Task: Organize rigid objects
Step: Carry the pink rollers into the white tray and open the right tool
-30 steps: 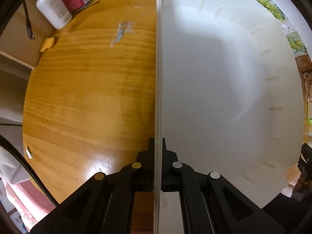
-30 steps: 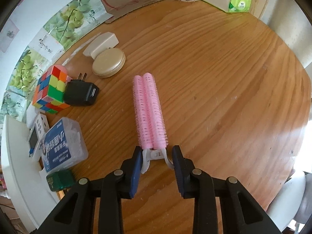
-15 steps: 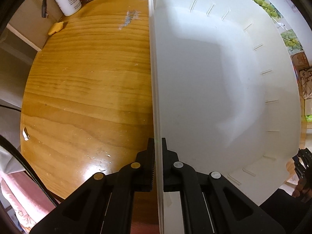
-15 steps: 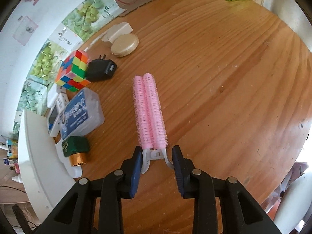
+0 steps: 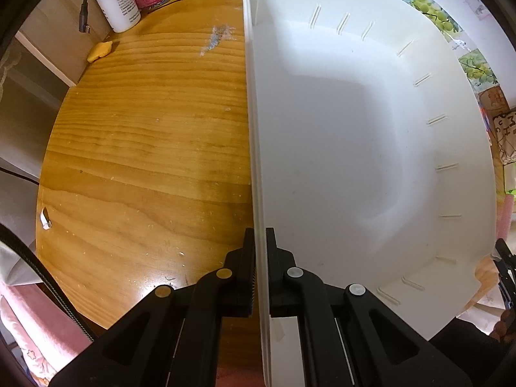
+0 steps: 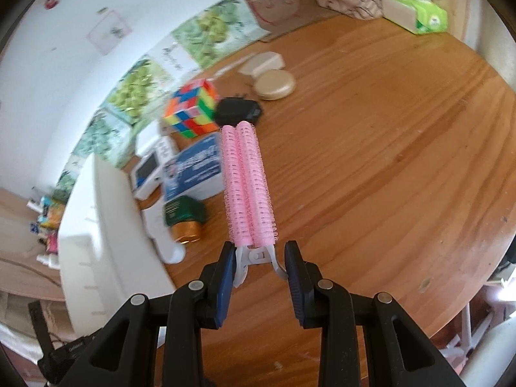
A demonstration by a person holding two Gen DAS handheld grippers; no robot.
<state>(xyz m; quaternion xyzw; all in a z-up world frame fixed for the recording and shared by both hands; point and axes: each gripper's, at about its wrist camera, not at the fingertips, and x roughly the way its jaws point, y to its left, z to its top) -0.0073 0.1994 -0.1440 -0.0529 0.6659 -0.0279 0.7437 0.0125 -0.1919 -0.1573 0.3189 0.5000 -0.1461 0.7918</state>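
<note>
My left gripper (image 5: 260, 242) is shut on the near rim of a large white plastic bin (image 5: 354, 148), which fills the right half of the left wrist view. My right gripper (image 6: 260, 259) is shut on the white clip end of a pink double hair roller (image 6: 246, 183) and holds it lifted above the wooden table (image 6: 371, 167), pointing away. The bin also shows at the left in the right wrist view (image 6: 106, 225). The roller's pink tip shows at the right edge in the left wrist view (image 5: 503, 216).
Beside the bin lie a green-and-gold bottle (image 6: 185, 219), a blue-labelled clear box (image 6: 193, 169), a white device (image 6: 150, 174), a Rubik's cube (image 6: 192, 111), a black charger (image 6: 238, 111), a round compact (image 6: 274, 84) and a tissue box (image 6: 416, 13). A white bottle (image 5: 116, 0) stands far left.
My right gripper has risen and swung left with the roller, so the objects and bin sit closer beneath it. The left gripper holds the bin with only a small shift.
</note>
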